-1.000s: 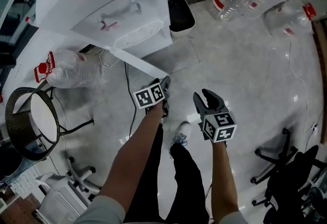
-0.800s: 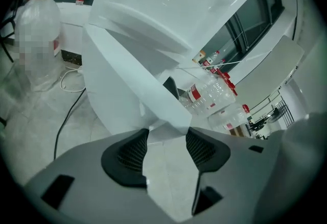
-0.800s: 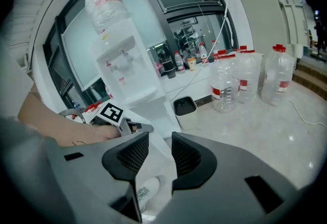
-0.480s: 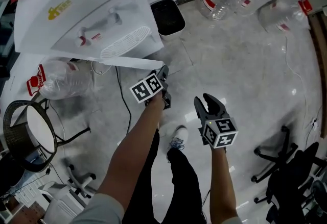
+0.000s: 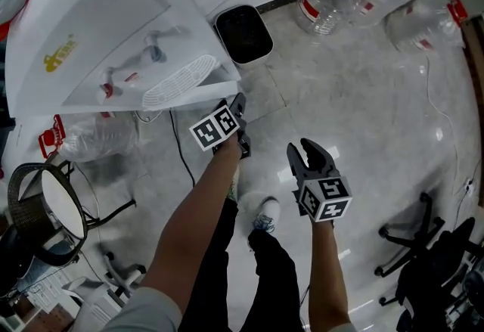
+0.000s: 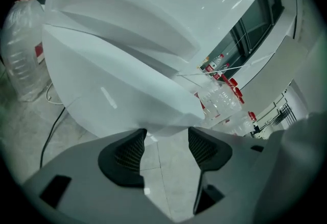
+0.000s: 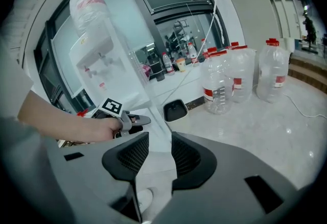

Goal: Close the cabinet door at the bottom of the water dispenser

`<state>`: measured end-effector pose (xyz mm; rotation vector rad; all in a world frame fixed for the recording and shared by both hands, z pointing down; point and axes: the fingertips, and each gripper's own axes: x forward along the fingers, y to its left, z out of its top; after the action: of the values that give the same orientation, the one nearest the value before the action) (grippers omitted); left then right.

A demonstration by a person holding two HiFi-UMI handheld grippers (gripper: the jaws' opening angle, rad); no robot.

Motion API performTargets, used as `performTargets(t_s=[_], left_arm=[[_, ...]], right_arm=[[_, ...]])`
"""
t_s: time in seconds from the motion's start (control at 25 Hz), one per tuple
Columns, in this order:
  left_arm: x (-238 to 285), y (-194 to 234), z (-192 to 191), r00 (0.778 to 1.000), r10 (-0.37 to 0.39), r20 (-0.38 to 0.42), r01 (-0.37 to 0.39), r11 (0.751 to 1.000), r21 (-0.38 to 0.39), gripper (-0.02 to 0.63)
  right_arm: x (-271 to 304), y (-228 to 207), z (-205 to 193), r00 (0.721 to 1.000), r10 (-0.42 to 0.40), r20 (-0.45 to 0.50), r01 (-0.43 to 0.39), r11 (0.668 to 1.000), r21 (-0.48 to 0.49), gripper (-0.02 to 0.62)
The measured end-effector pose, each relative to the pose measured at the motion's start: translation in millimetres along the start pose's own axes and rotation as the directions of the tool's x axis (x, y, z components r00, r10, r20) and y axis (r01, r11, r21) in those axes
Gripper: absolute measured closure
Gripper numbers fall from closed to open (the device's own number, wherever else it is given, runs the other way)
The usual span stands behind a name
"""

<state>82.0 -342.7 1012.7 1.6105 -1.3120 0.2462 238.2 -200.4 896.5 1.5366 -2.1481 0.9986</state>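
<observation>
Left tool [image 5: 239,103] is hanging released, its two ribbed black pads [image 6: 127,151] spread wide with only grey floor [image 5: 363,119] showing between them. The door [image 6: 117,100], a flat, smooth white panel at the foot of the dispenser [image 5: 113,28], is lying just past the pad tips. Its lower corner is pointing down toward the gap, and neither pad is pinching it. The dispenser is showing as a glossy white plastic box with a curved slotted grille [image 5: 180,81] under two small taps [image 5: 151,54].

To the right and nearer the person, the right tool [image 5: 300,149] is hovering well apart from the door. It too is released, its dark textured pads parted over bare floor and a white shoe [image 5: 266,211]. The floor is gleaming like polished stone tile. A thin black cable [image 5: 181,160] is trailing across it from under the dispenser. A black rounded-rectangular tub [image 5: 243,34] with a pale rim is sitting just beside the dispenser. Clear ribbed plastic jugs [image 5: 325,1] with red caps are standing beyond it.
</observation>
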Motion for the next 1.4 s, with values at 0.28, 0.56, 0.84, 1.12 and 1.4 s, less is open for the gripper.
performTargets(t_s=[0.28, 0.56, 0.84, 1.12, 1.4], left_arm=[[25.6, -0.8, 29.9, 0.999, 0.021, 0.05, -0.022, 1.0, 0.014, 0.321], [36.4, 12.9, 50.6, 0.994, 0.071, 0.084, -0.077, 0.994, 0.073, 0.337], [40.0, 17.9, 61.7, 0.993, 0.067, 0.097, -0.087, 0.972, 0.22, 0.351], [1.6, -2.3, 51.8, 0.998, -0.003, 0.07, -0.017, 0.958, 0.287, 0.354], [-126.7, -52.9, 67.8, 0.998, -0.056, 0.031, 0.028, 0.814, 0.58, 0.469]], right_arm=[[13.6, -22.7, 1.8, 1.0, -0.02, 0.014, 0.02, 1.0, 0.021, 0.431], [19.7, -35.4, 5.1, 0.999, -0.023, 0.031, 0.022, 1.0, 0.022, 0.43], [10.8, -42.3, 7.7, 0.999, -0.028, 0.041, 0.028, 1.0, 0.007, 0.43], [-12.8, -26.9, 26.5, 0.999, -0.033, 0.027, 0.034, 0.999, -0.038, 0.431], [-89.1, 33.1, 117.2, 1.0, -0.01, 0.028, 0.016, 0.97, -0.241, 0.473]])
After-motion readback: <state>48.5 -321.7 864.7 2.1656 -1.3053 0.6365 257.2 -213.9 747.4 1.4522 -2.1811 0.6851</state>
